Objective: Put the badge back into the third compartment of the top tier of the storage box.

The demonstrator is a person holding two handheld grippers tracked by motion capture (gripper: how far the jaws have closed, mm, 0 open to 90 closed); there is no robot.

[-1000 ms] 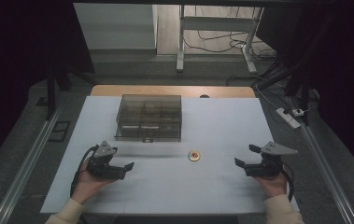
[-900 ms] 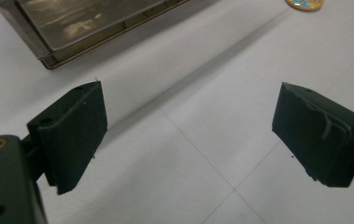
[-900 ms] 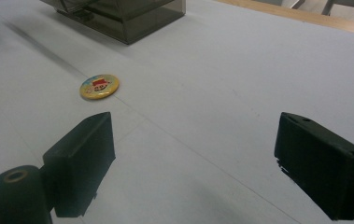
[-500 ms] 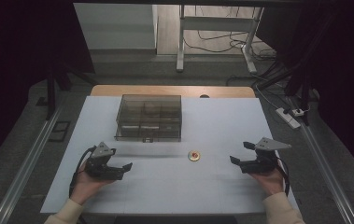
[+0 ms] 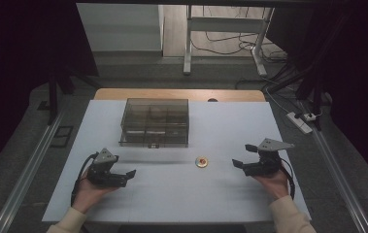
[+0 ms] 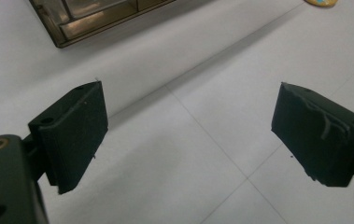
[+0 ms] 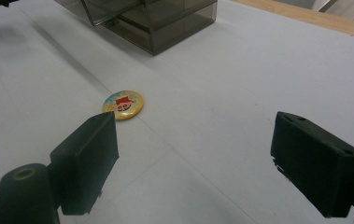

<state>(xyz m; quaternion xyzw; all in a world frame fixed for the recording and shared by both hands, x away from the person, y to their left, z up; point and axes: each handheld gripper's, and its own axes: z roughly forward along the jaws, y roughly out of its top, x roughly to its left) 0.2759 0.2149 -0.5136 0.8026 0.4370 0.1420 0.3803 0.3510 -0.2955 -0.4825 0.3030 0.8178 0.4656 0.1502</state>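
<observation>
A small round yellow badge (image 5: 201, 162) with a red figure lies flat on the white table (image 5: 172, 204). In the right gripper view the badge (image 7: 123, 105) sits just beyond the left jaw. My right gripper (image 5: 242, 156) hovers to the right of it, open. Its jaws have just been closing a little, and the right gripper (image 7: 193, 154) has nothing between its jaws. My left gripper (image 5: 125, 177) rests at the front left, open and empty. The left gripper (image 6: 191, 130) points over bare table, with the badge (image 6: 322, 2) at the top edge.
A smoky transparent compartment box (image 5: 155, 121) stands at the back middle of the table, with its lid down. The box (image 7: 151, 18) is beyond the badge. A wooden strip (image 5: 179, 94) runs along the table's far edge. Bare surface lies between the two grippers.
My right gripper has moved left, nearer the badge. The left gripper and the badge have stayed where they were.
</observation>
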